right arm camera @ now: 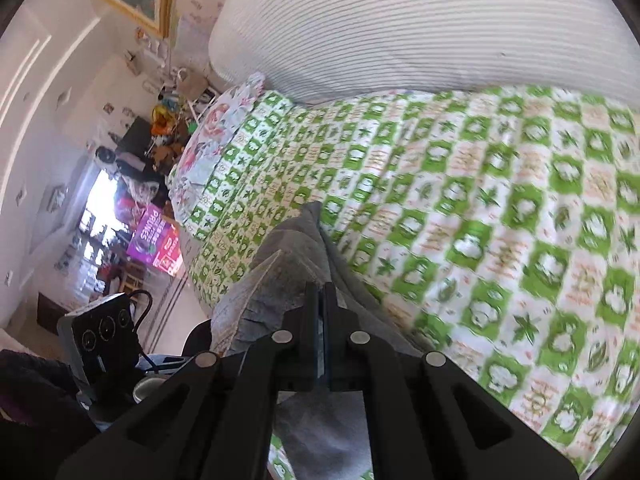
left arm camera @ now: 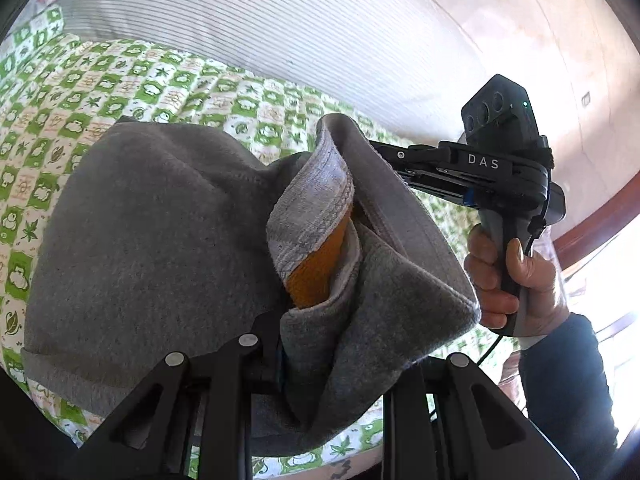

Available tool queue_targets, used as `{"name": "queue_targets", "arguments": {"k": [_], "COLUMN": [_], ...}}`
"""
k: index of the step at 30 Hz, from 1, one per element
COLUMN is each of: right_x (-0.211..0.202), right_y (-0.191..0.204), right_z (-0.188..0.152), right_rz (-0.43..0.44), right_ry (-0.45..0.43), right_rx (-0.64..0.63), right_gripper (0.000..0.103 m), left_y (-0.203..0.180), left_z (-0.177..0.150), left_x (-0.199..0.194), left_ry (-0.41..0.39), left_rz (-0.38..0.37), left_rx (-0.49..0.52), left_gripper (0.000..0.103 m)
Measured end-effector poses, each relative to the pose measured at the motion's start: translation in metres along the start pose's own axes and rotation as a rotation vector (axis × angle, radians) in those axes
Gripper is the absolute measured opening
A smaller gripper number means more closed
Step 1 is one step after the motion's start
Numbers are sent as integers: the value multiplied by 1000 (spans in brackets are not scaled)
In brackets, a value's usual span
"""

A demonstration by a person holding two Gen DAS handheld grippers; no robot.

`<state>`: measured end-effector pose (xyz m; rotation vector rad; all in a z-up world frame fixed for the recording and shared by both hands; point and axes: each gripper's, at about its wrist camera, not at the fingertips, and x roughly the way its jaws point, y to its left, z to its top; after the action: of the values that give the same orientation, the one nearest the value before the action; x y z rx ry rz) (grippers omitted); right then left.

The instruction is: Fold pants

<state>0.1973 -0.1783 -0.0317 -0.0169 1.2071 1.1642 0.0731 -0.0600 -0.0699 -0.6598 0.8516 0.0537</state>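
We find the grey pants (left arm camera: 152, 220) held up over the bed (left arm camera: 120, 80), hem end pinched in the left hand-held gripper (left arm camera: 280, 360) and the right hand-held gripper (right arm camera: 323, 320), both clamped on cloth. Long axis runs away from us twd the striped pillow (right arm camera: 400, 20); grippers sit close, neither clearly nearer. Bed beyond is open; near edge lies just below the left hand-held gripper.

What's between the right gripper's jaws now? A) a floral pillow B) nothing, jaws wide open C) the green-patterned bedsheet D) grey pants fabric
D: in the right wrist view the right gripper has its jaws shut on a fold of the grey pants, lifted above the green-patterned bedsheet.
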Motion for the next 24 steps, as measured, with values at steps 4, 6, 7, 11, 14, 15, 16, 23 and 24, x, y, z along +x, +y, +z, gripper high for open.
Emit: {"name": "queue_targets", "arguments": {"k": [4, 6, 7, 11, 14, 15, 16, 23, 24], "right_x": [2, 2, 2, -3, -7, -8, -11, -38, -43], "right_y": [-25, -36, -41, -51, -54, -55, -57, -60, -56], "right_z": [-18, -27, -31, -44, -49, -49, -50, -65, -68], "right_rz": [-3, -2, -1, 6, -5, -41, -65, -129, -130], "right_ry": [-8, -14, -18, -40, -58, -69, -77, -171, -187], "right_rx": [57, 84, 97, 134, 155, 166, 179, 276, 280], "right_gripper": [2, 2, 2, 2, 4, 4, 4, 22, 38], "left_y": [-2, -5, -8, -14, -19, -21, -23, -23, -24], "left_z": [-3, -5, -5, -8, -14, -16, -19, -27, -29], "left_x": [14, 16, 17, 18, 14, 12, 9, -9, -13], "left_ry": [27, 26, 22, 23, 27, 29, 30, 34, 32], "left_rz": [30, 50, 63, 80, 79, 86, 89, -15, -28], "left_rx": [21, 44, 61, 90, 102, 111, 118, 140, 157], "left_gripper": [23, 23, 24, 38, 48, 48, 49, 69, 70]}}
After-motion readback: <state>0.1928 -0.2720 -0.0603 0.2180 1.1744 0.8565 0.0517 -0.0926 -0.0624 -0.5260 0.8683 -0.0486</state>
